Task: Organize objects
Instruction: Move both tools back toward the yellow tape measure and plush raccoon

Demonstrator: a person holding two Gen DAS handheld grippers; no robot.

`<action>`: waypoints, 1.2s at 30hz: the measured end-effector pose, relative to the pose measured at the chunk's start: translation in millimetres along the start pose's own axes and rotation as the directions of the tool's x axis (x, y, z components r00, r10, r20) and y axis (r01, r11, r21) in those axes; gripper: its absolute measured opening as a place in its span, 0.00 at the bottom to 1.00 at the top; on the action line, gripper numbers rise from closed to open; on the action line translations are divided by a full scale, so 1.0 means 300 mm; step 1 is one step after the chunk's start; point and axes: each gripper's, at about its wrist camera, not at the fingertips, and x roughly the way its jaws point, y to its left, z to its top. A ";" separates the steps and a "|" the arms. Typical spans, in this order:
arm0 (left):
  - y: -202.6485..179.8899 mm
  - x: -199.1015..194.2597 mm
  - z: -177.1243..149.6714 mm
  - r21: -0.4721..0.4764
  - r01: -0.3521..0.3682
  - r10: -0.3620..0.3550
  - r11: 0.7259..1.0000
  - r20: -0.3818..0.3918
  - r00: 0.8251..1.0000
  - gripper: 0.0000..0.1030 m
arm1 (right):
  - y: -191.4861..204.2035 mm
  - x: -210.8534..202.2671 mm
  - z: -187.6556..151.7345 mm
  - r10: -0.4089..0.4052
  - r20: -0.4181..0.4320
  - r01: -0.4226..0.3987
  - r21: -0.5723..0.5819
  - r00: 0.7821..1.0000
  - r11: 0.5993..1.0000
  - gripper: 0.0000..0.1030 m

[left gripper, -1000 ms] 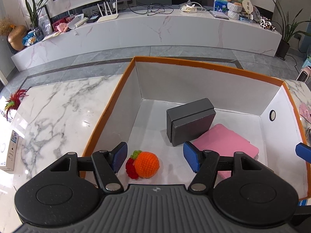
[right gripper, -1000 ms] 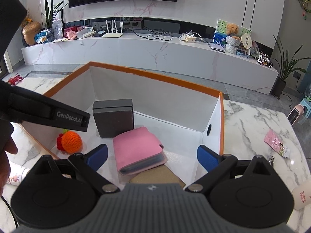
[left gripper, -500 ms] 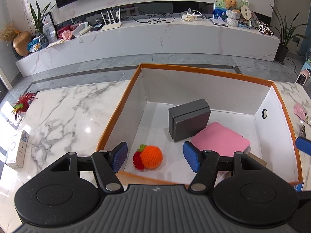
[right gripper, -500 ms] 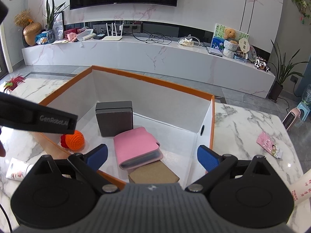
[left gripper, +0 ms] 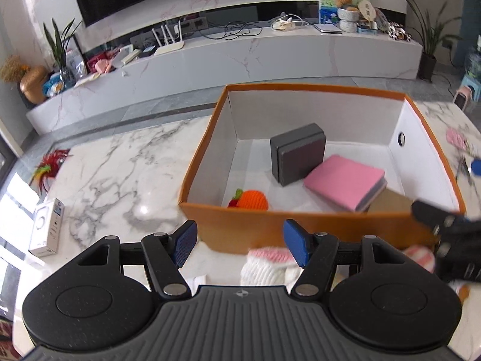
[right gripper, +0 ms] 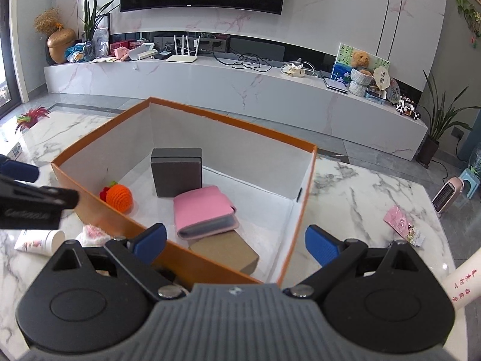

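An orange box (left gripper: pixel 300 225) (right gripper: pixel 126 219) with white inner walls stands on the marble table. Inside lie an orange knitted fruit (left gripper: pixel 254 200) (right gripper: pixel 119 197), a dark grey case (left gripper: pixel 300 156) (right gripper: pixel 177 171), a pink wallet (left gripper: pixel 345 186) (right gripper: pixel 204 210) and a brown cardboard block (left gripper: pixel 390 201) (right gripper: pixel 225 251). My left gripper (left gripper: pixel 240 246) is open and empty, in front of the box's near wall, above a pink-and-white knitted item (left gripper: pixel 267 263) (right gripper: pixel 93 234). My right gripper (right gripper: pixel 236 242) is open and empty over the box's near right corner.
A white tube (right gripper: pixel 39 240) lies left of the knitted item. A small white carton (left gripper: pixel 48 230) and a red feathered ornament (left gripper: pixel 49 162) sit on the table's left. On the right are a pink packet (right gripper: pixel 398 222) and a cream tube (right gripper: pixel 464 282).
Both grippers have drawn back out of the box toward its near side. The box's front wall and the knitted item in front of it have come into view. Neither gripper's opening changed.
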 end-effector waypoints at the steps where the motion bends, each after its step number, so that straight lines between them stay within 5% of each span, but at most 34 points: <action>1: 0.004 -0.008 -0.013 0.006 0.004 -0.004 1.000 -0.001 1.000 0.73 | -0.007 -0.007 -0.004 -0.002 0.000 0.002 -0.003 1.000 1.000 0.96; 18: 0.185 0.010 -0.237 0.041 0.132 -0.129 0.990 -0.056 0.990 0.73 | -0.084 -0.118 -0.141 0.032 -0.037 -0.035 -0.056 0.999 0.998 0.96; 25: 0.113 0.105 -0.287 0.145 0.189 -0.172 0.971 -0.123 0.977 0.73 | -0.109 -0.137 -0.166 0.034 -0.053 -0.036 -0.050 0.998 0.998 0.96; 36: 0.114 0.195 -0.303 0.077 0.261 -0.241 0.962 -0.203 0.949 0.73 | -0.147 -0.153 -0.182 0.047 -0.059 -0.049 -0.032 0.997 0.998 0.96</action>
